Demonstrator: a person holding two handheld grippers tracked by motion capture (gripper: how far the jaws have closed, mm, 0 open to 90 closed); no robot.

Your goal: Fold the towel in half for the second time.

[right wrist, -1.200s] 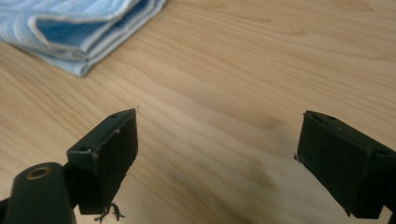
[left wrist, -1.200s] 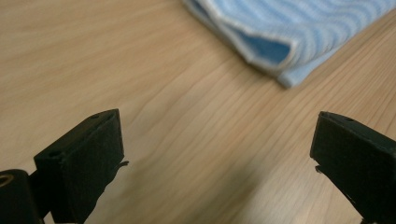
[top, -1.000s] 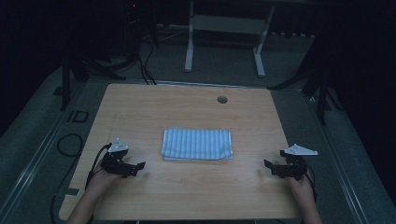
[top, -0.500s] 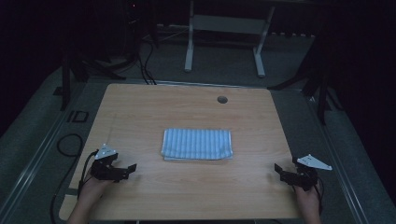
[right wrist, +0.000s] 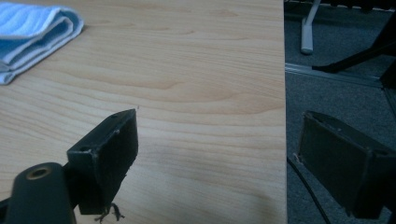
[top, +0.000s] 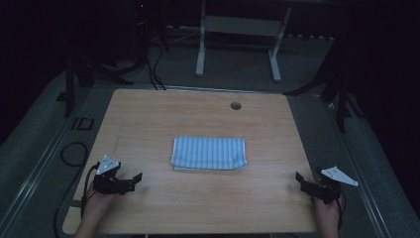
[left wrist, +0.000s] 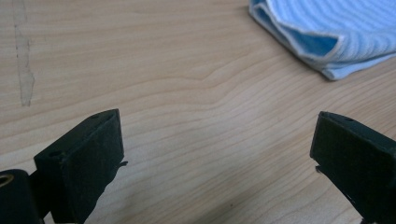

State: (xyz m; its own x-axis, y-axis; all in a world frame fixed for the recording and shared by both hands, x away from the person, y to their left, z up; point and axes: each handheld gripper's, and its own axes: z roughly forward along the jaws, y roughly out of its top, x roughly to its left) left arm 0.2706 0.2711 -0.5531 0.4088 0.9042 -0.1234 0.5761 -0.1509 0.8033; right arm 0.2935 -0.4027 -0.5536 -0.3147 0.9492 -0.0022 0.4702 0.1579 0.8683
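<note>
The folded, blue-and-white striped cloth lies flat at the middle of the light wooden table in the high view. Left of the cloth and nearer the person, well apart from it, the left black two-jaw claw sits low over the table, jaws pointing toward the cloth. Right of the cloth, at the table's right edge, the right black claw also points inward.

In the left gripper view, the left claw stands wide open with nothing between its jaws; the cloth lies beyond, at upper right.

In the right gripper view, the right claw is wide open and empty, straddling the table's edge; the cloth lies beyond, at upper left.
</note>
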